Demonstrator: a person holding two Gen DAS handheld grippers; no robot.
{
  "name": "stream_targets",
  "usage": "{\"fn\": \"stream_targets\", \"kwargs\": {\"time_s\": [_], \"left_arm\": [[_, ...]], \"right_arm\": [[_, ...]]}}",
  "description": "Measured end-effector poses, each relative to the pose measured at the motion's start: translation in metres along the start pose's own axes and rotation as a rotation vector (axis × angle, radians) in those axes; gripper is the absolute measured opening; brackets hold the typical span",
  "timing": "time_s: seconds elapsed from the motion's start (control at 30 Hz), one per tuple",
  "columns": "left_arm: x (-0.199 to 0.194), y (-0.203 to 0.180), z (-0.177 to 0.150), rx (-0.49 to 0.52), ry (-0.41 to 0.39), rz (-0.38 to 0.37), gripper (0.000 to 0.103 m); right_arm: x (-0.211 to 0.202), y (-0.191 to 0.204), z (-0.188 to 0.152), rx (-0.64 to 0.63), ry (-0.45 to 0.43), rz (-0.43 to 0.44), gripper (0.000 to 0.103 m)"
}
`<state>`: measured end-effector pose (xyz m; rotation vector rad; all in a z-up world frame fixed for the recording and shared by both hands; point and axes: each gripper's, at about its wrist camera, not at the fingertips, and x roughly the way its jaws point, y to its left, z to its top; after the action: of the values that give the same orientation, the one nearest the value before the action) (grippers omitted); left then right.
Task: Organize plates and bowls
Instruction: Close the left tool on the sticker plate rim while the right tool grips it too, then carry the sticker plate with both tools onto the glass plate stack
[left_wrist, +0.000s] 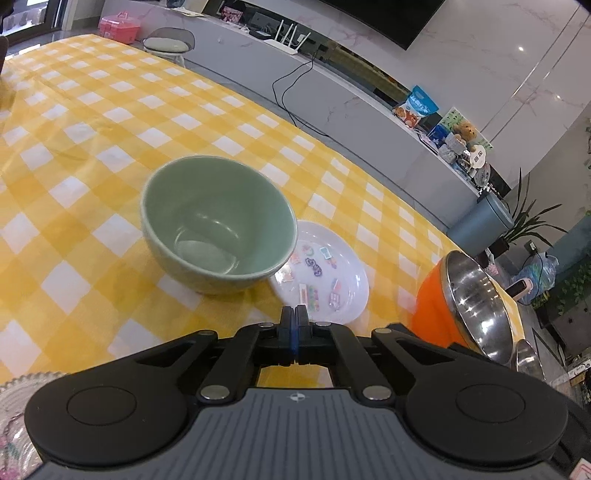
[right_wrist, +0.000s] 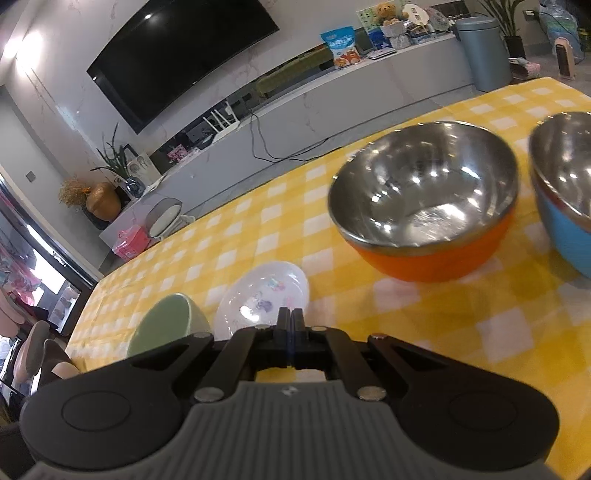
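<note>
On the yellow-checked table (left_wrist: 110, 122), one green bowl (left_wrist: 218, 225) sits mouth up, touching a white plate (left_wrist: 343, 280) with stickers, lying flat to its right. One orange steel-lined bowl (right_wrist: 424, 199) stands upright farther right. Only the right wrist view shows one blue bowl (right_wrist: 565, 192) just beside the orange one; only the left shows a glass plate's scalloped edge (left_wrist: 18, 406) at lower left. Left hand-held gripper (left_wrist: 294, 314) and right hand-held gripper (right_wrist: 290, 317): both pinched together, holding nothing, above the table.
</note>
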<state>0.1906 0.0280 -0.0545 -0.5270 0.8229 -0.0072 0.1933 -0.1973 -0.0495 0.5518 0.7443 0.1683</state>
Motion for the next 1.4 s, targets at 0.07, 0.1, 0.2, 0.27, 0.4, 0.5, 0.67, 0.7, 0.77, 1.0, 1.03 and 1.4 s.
{"fn": "stream_targets", "kwargs": {"time_s": [0.07, 0.1, 0.2, 0.27, 0.4, 0.5, 0.67, 0.7, 0.77, 1.0, 1.03, 1.4], "left_arm": [[-0.001, 0.0, -0.001, 0.003, 0.003, -0.006, 0.0], [-0.001, 0.0, -0.001, 0.004, 0.006, -0.01, 0.001], [0.001, 0.0, -0.002, 0.006, -0.007, 0.014, 0.006], [0.005, 0.002, -0.001, 0.004, -0.007, 0.012, 0.011], [0.013, 0.004, 0.0, -0.006, -0.02, 0.016, 0.019], [0.02, 0.006, 0.002, -0.024, -0.022, 0.006, 0.019], [0.029, 0.005, 0.005, -0.034, -0.035, 0.018, 0.019], [0.031, 0.005, 0.005, -0.04, -0.039, 0.025, 0.019], [0.032, 0.003, 0.006, -0.048, -0.04, 0.024, 0.019], [0.035, 0.001, 0.008, -0.047, -0.035, 0.04, 0.013], [0.035, 0.001, 0.008, -0.047, -0.032, 0.042, 0.012], [0.007, -0.001, 0.003, -0.062, 0.012, 0.012, 0.01]], "right_arm": [[-0.001, -0.004, -0.001, 0.016, 0.001, -0.012, 0.001], [-0.002, -0.006, -0.001, 0.022, -0.001, -0.018, 0.002], [0.0, -0.013, 0.0, 0.041, -0.01, -0.015, 0.005], [0.004, -0.014, 0.002, 0.043, -0.016, -0.009, 0.01], [0.014, -0.015, 0.006, 0.048, -0.023, 0.016, 0.025], [0.026, -0.012, 0.009, 0.031, -0.022, 0.029, 0.025], [0.045, -0.007, 0.011, -0.019, -0.017, 0.033, 0.019], [0.048, -0.006, 0.011, -0.028, -0.015, 0.033, 0.016], [0.052, -0.006, 0.011, -0.037, -0.014, 0.036, 0.016], [0.06, -0.008, 0.012, -0.046, -0.005, 0.033, 0.006], [0.059, -0.008, 0.013, -0.041, -0.003, 0.032, 0.006], [0.029, -0.005, 0.023, 0.02, 0.011, 0.003, 0.001]]}}
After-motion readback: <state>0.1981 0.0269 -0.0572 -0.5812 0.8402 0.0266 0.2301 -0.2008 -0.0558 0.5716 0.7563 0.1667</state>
